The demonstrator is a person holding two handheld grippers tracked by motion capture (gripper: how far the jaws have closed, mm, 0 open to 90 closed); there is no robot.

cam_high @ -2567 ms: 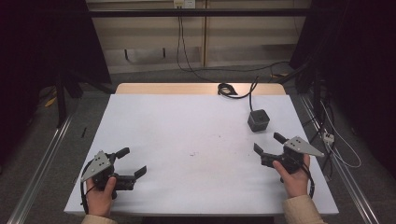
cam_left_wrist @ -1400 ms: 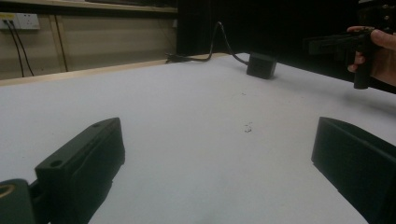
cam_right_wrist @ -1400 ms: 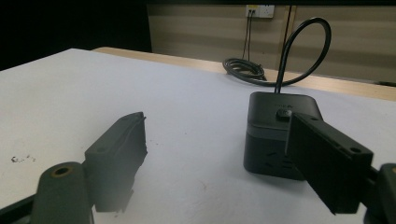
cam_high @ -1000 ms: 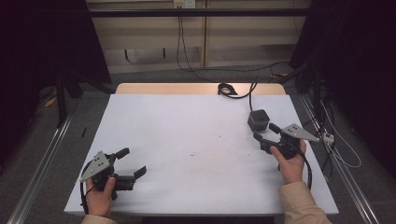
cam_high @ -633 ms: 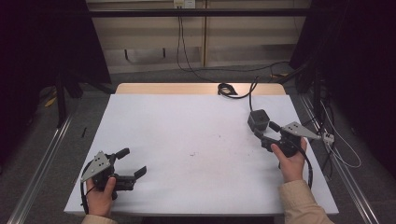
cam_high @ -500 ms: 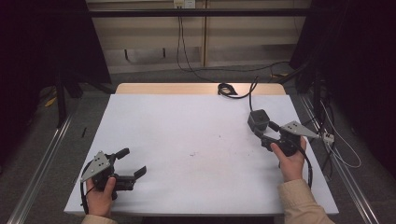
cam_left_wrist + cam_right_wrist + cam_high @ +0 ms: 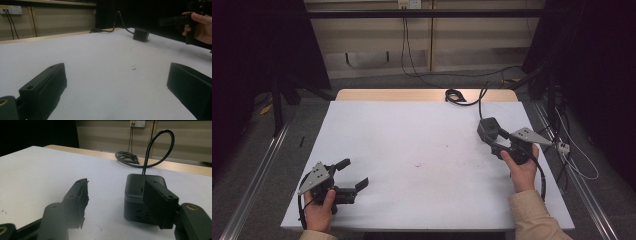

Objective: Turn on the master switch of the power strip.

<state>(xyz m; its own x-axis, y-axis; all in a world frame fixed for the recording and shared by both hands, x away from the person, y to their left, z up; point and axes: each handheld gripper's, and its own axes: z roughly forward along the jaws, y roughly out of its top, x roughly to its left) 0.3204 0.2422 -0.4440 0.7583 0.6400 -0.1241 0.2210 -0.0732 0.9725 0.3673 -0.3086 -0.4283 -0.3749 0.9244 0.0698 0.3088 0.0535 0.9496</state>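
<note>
Black cube-shaped power adapter (image 7: 488, 129): matte plastic, rounded edges, vent slots low on one side wall. Stands upright on the white bench (image 7: 412, 150), at the 2 o'clock area. A black cable (image 7: 155, 150) rises from its top, arching toward a coil at 12 o'clock.

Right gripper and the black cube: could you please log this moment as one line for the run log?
right gripper: open, jaws beside black cube, no grasp | left gripper: open, near table front edge | cube cable: attached
</note>
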